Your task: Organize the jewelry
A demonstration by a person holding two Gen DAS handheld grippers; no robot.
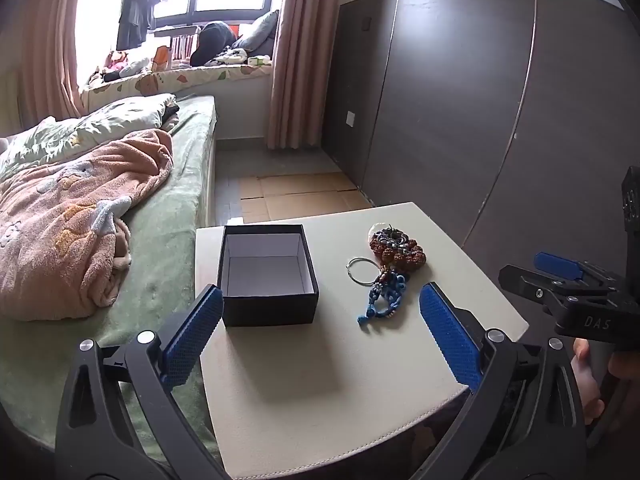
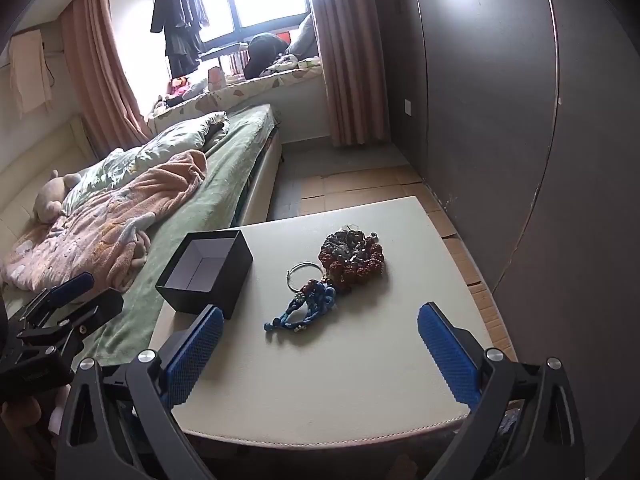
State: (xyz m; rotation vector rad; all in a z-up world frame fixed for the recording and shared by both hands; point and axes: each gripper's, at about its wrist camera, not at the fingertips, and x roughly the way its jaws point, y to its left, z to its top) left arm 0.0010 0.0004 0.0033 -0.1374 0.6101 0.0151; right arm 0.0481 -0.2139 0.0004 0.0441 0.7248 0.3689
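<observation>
An open black box point(image 1: 267, 276) with a white, empty inside stands on the left of the white table point(image 1: 320, 380). It also shows in the right wrist view point(image 2: 206, 272). To its right lies a jewelry pile: a brown bead bracelet point(image 1: 398, 249) point(image 2: 352, 256), a thin silver ring point(image 1: 362, 270) point(image 2: 304, 276) and a blue knotted cord bracelet point(image 1: 384, 300) point(image 2: 304, 308). My left gripper point(image 1: 320, 320) is open and empty above the table's near part. My right gripper point(image 2: 320, 340) is open and empty, just short of the jewelry.
A bed point(image 1: 168, 220) with a pink blanket point(image 1: 68, 224) adjoins the table's left side. A dark wardrobe point(image 1: 460, 100) stands on the right. Cardboard point(image 1: 296, 196) lies on the floor beyond the table. My right gripper's body point(image 1: 580, 300) appears at the left wrist view's right edge.
</observation>
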